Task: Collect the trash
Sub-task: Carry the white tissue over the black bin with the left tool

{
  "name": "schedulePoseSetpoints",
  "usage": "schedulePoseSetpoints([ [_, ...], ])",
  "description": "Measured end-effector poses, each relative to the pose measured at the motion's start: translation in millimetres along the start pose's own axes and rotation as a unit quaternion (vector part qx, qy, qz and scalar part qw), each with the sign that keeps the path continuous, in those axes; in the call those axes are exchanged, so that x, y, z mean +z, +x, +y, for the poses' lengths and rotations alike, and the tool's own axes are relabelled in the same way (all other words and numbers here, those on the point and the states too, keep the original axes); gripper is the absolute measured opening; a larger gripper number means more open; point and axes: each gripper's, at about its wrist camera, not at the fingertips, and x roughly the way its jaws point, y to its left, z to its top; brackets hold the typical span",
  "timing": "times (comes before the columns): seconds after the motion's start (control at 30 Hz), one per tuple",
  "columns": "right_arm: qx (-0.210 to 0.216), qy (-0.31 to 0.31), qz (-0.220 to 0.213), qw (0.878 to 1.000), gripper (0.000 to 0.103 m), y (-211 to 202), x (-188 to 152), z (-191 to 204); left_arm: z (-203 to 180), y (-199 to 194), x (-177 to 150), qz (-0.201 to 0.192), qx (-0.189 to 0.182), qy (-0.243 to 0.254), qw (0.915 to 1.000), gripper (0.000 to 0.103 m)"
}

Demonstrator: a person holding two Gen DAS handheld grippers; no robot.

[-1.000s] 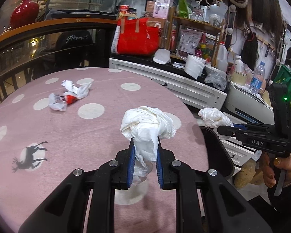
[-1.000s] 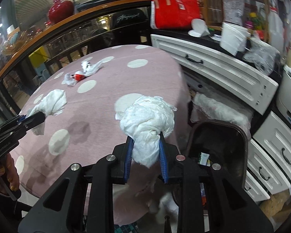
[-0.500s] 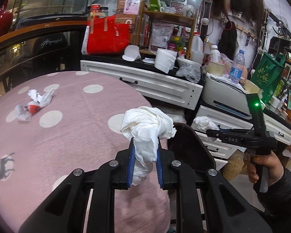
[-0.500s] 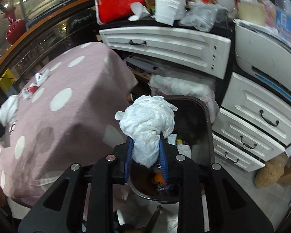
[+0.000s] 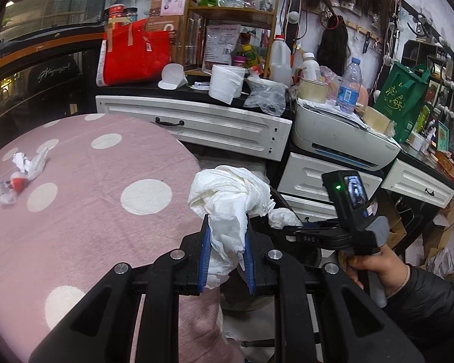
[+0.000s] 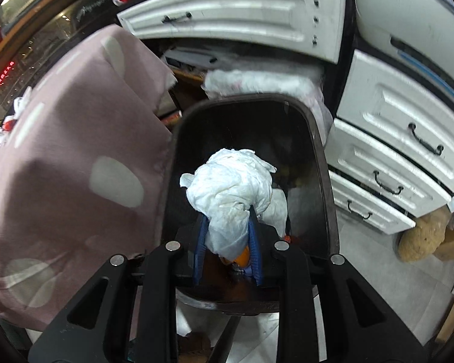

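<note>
My left gripper (image 5: 226,239) is shut on a crumpled white tissue wad (image 5: 228,195) and holds it over the right edge of the pink dotted table (image 5: 84,199). My right gripper (image 6: 227,236) is shut on a second white tissue wad (image 6: 231,181) and holds it directly above the open dark trash bin (image 6: 317,139). The bin holds white paper and an orange scrap. The right gripper also shows in the left wrist view (image 5: 283,227), just right of my left one. A crumpled white and red wrapper (image 5: 19,174) lies on the table's far left.
White drawers (image 6: 387,157) stand right of the bin, and a white cabinet (image 5: 196,124) behind it. A printer (image 5: 342,136), bottles, a red bag (image 5: 134,51) and a paper roll crowd the counter. The tablecloth hangs beside the bin's left rim.
Both grippers moved right, off the table toward the bin. The right gripper now hangs over the bin opening with its wad. The left wad is at the table edge.
</note>
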Motion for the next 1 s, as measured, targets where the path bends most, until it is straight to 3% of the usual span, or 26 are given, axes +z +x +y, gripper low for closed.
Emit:
schedulePoseSetpoints([
  [0.1, -0.006, 0.006, 0.015, 1.0, 0.026, 13.4, -3.8, -3.8, -4.8, 5.2, 0.5, 0.005, -0.007, 0.003, 1.0, 0.019],
  [0.17, -0.011, 0.012, 0.024, 1.0, 0.032, 21.5, -6.0, -6.8, -7.8, 8.5, 0.9, 0.008, -0.011, 0.006, 0.9999, 0.019],
  [0.3, -0.013, 0.024, 0.031, 0.999, 0.064, 28.8, -11.5, -12.0, -13.6, 14.8, 0.6, 0.013, -0.016, 0.012, 0.9997, 0.019],
  [0.63, -0.036, 0.031, -0.03, 0.998, 0.077, -16.1, -0.7, -20.0, -25.3, 34.7, -0.3, 0.031, -0.031, 0.021, 0.9988, 0.019],
  [1.0, -0.058, 0.066, -0.107, 0.99, 0.078, -80.1, 11.6, -45.3, -39.0, 73.2, -4.3, 0.065, -0.044, 0.034, 0.9963, 0.019],
])
